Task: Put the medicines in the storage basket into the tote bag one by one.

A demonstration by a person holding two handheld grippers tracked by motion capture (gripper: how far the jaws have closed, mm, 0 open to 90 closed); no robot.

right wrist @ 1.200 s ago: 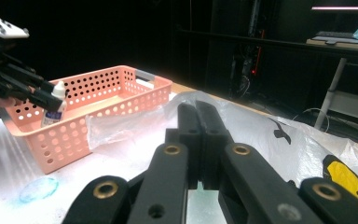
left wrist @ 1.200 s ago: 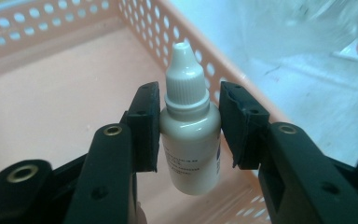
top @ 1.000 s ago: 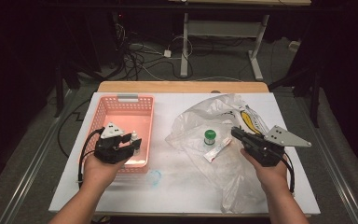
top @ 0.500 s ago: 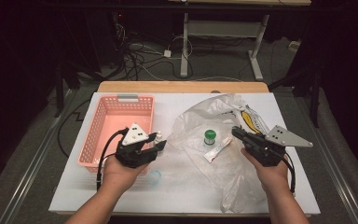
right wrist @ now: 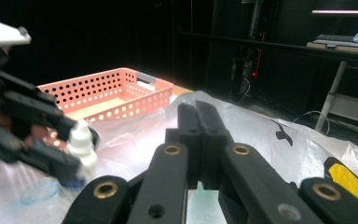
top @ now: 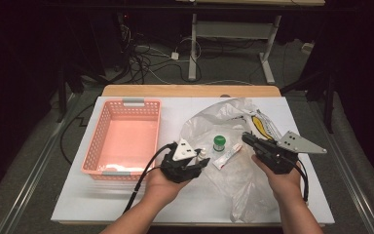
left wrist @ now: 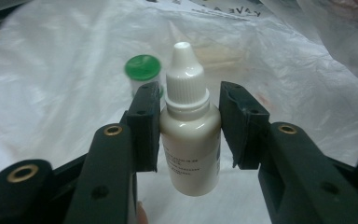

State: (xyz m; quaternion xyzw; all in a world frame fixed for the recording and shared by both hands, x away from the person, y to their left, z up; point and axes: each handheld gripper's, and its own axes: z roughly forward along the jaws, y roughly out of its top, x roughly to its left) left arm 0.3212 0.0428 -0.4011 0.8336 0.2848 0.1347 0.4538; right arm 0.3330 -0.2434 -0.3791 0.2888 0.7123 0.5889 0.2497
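The left tool (left wrist: 189,122) gripped a small white plastic dropper bottle (left wrist: 189,144) by its shoulders, jaws partly apart and pressed to either side of it, the bottle upright with its cap on. It hovered over the edge of a crumpled clear plastic bag (top: 233,146) on the white worktop (top: 78,204), near a green-capped vial (top: 218,142) and just right of the pink perforated plastic basket (top: 124,139). The right tool (top: 247,138) rested on the bag, jaws fully together, empty.

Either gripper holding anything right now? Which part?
The left gripper straddles a white dropper bottle at its shoulder, below the cap; whether both pads press it cannot be told. The right gripper is shut on nothing.
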